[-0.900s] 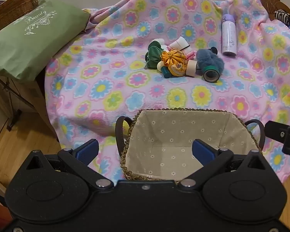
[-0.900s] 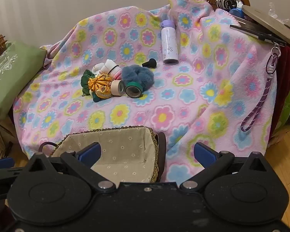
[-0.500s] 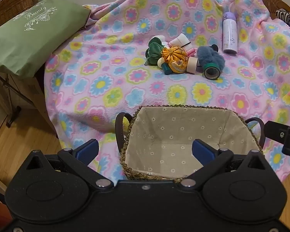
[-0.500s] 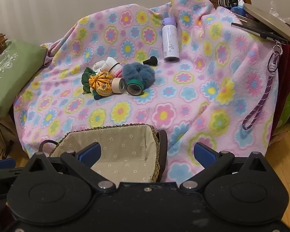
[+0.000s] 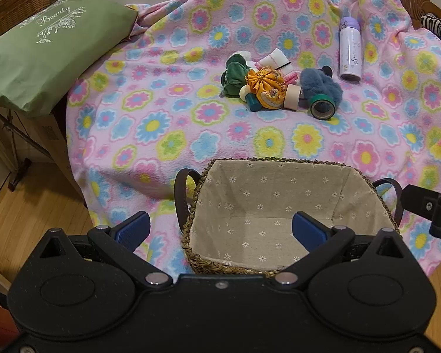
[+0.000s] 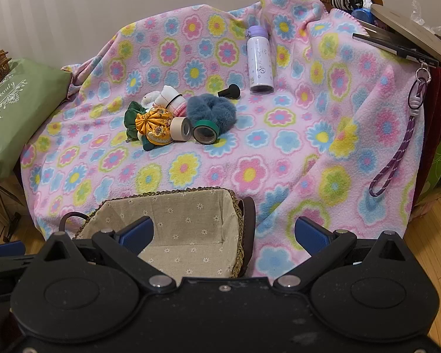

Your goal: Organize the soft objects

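Both grippers spread wide and gripping nothing, left gripper [image 5: 220, 229] and right gripper [image 6: 223, 232] tilted down over a lined basket [image 5: 279, 158].

Flowered pink blanket [image 5: 161, 123] draped over the surface, wood floor [image 5: 29, 206] below, plain wall behind, one green pillow [image 5: 44, 58] at the left. Heaped mid-blanket, well beyond the basket: one blue fluffy scrunchie [image 6: 211, 111], one orange fabric flower [image 6: 154, 123], one green cloth piece [image 6: 130, 117], two tape rolls, beige [image 6: 181, 128] and green [image 6: 206, 131]. One white bottle [image 6: 260, 64] lying further back.

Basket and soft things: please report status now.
Both tongs, left and right, open, empty. Basket empty. Blue scrunchie in pile among tape rolls.
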Motion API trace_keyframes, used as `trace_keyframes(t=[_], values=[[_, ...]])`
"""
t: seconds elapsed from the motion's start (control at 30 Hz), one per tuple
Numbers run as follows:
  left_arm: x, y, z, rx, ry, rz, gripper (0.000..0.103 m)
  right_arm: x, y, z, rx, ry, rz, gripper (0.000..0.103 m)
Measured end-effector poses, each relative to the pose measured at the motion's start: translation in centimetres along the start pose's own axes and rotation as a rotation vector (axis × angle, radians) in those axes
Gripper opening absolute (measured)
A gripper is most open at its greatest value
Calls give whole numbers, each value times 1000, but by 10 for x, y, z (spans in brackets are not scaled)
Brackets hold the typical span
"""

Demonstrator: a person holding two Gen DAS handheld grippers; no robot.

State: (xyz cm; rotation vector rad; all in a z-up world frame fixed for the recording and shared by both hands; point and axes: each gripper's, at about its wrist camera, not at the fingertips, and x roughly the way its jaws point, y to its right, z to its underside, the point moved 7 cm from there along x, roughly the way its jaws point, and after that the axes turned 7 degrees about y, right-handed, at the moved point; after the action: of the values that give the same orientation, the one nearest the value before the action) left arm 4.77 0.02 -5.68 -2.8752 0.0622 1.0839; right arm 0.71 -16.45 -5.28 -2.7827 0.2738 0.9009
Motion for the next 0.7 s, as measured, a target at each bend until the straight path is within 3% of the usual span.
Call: trace_keyframes(t=[0.7], values=[[1, -1, 0, -3, -6, 2, 100, 0, 0, 1, 0, -3, 0, 103]])
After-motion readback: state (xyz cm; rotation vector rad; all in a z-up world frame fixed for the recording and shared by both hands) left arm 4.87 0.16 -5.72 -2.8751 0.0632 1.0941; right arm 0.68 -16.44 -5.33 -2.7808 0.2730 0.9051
